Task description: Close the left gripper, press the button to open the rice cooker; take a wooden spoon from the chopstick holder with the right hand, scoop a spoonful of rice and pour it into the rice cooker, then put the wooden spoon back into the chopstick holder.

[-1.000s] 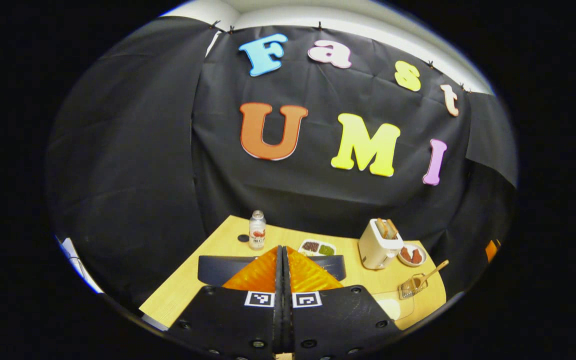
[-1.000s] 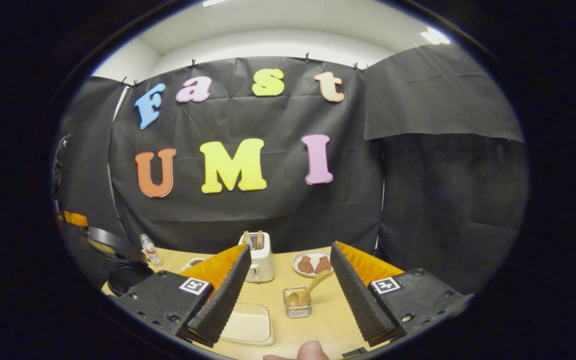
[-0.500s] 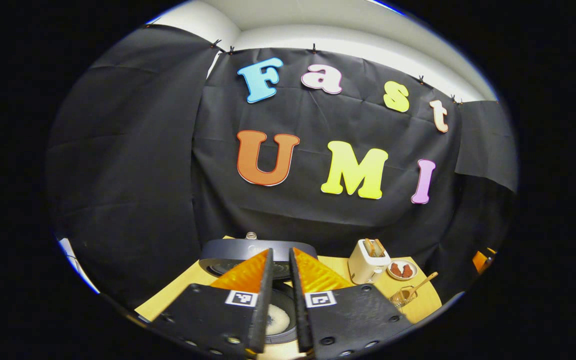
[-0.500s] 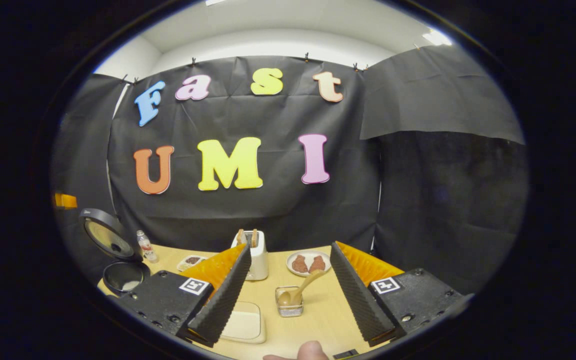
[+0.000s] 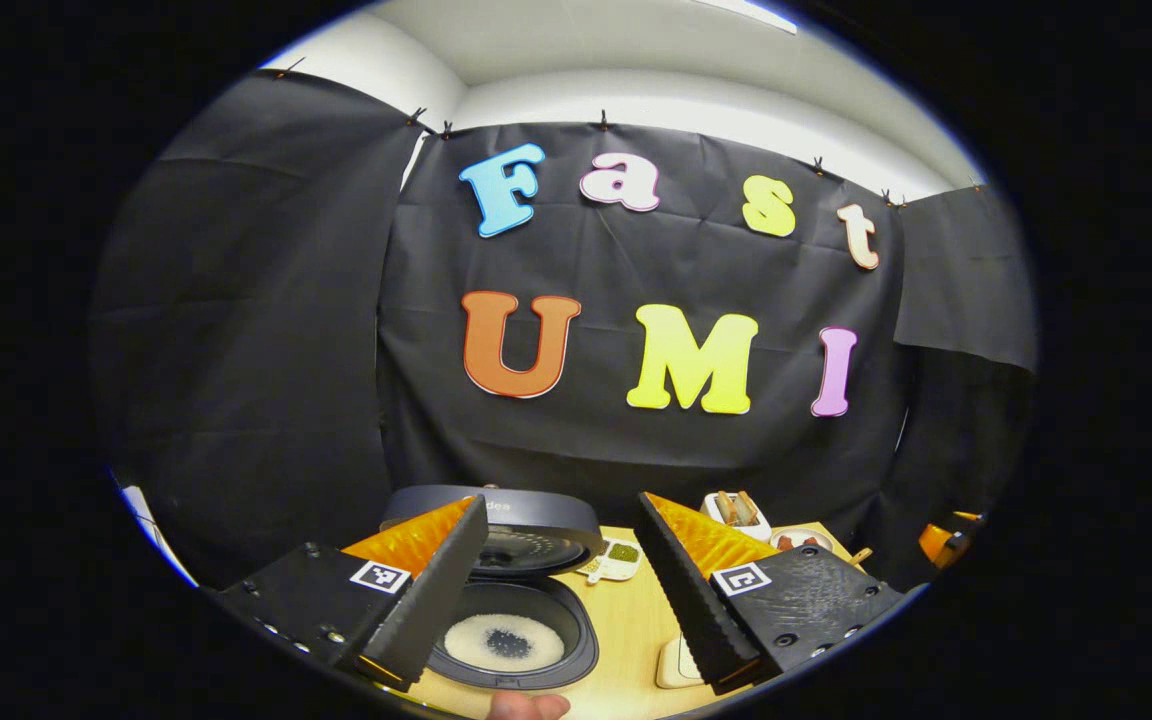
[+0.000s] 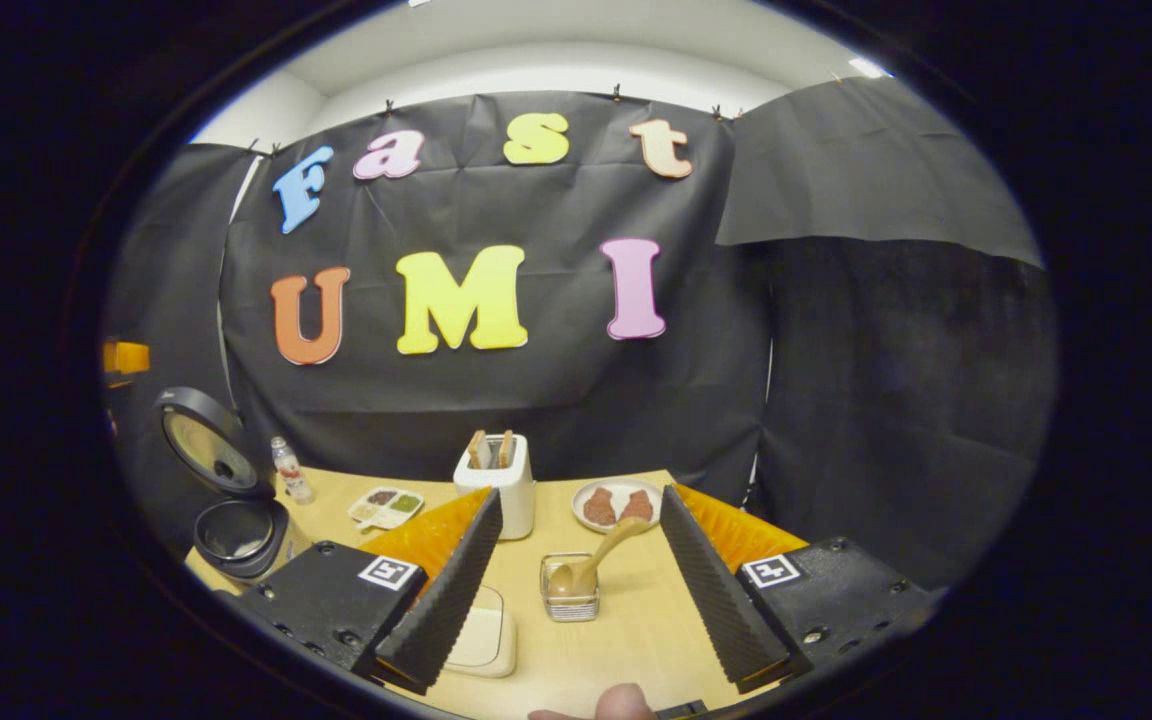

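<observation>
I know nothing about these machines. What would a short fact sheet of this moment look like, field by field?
Rice cooker: lid raised, some white rice in the pot
Left gripper: fingers apart, holding nothing, above the cooker
Right gripper: fingers apart, holding nothing, facing the chopstick holder
Wooden spoon: in the chopstick holder, handle leaning right, not yet taken
Toaster: white, two slices of bread in it
Plate: behind the holder, brown food on it
Rice tray: flat, pale, left of the holder
Bottle: upright beside the cooker
</observation>
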A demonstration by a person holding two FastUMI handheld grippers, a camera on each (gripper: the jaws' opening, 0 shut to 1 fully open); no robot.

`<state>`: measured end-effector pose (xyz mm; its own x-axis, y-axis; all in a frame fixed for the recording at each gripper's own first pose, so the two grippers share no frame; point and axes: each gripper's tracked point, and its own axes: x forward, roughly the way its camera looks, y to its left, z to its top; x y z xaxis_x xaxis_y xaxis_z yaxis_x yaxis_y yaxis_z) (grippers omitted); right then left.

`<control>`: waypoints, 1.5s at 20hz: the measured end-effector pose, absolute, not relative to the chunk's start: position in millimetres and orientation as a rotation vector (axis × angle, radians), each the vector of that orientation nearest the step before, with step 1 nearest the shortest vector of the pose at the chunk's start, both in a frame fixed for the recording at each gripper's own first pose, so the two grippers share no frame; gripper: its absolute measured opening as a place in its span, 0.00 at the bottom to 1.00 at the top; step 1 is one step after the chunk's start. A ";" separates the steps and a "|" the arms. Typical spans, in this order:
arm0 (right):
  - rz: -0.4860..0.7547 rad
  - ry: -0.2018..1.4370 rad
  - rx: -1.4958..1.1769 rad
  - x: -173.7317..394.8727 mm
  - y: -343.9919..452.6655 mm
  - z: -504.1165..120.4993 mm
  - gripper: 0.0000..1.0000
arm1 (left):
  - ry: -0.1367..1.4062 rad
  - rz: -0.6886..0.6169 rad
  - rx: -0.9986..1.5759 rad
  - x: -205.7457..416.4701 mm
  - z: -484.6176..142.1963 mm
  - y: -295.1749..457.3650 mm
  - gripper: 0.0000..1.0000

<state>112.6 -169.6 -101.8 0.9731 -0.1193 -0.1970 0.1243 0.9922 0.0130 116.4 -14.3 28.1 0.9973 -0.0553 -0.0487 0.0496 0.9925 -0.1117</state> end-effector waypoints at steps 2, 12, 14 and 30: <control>-0.109 0.228 0.034 123.6 -174.8 -117.3 1.00 | 0.044 -0.053 -0.106 113.5 30.9 -25.5 0.94; -0.042 0.440 0.127 222.7 -208.5 -241.6 1.00 | 0.049 -0.004 -0.092 130.9 30.6 -75.9 0.95; -0.027 0.487 0.155 242.0 -211.7 -266.8 1.00 | 0.058 0.033 -0.090 134.3 28.7 -71.5 0.94; 0.032 0.631 0.231 278.5 -198.6 -318.2 0.19 | 0.132 0.129 -0.053 131.3 2.7 -58.7 0.95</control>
<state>278.5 -198.6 -318.2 0.8078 0.0997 -0.5810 0.0405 0.9739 0.2235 131.3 -58.7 2.7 0.9830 0.1248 -0.1344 -0.1318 0.9903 -0.0438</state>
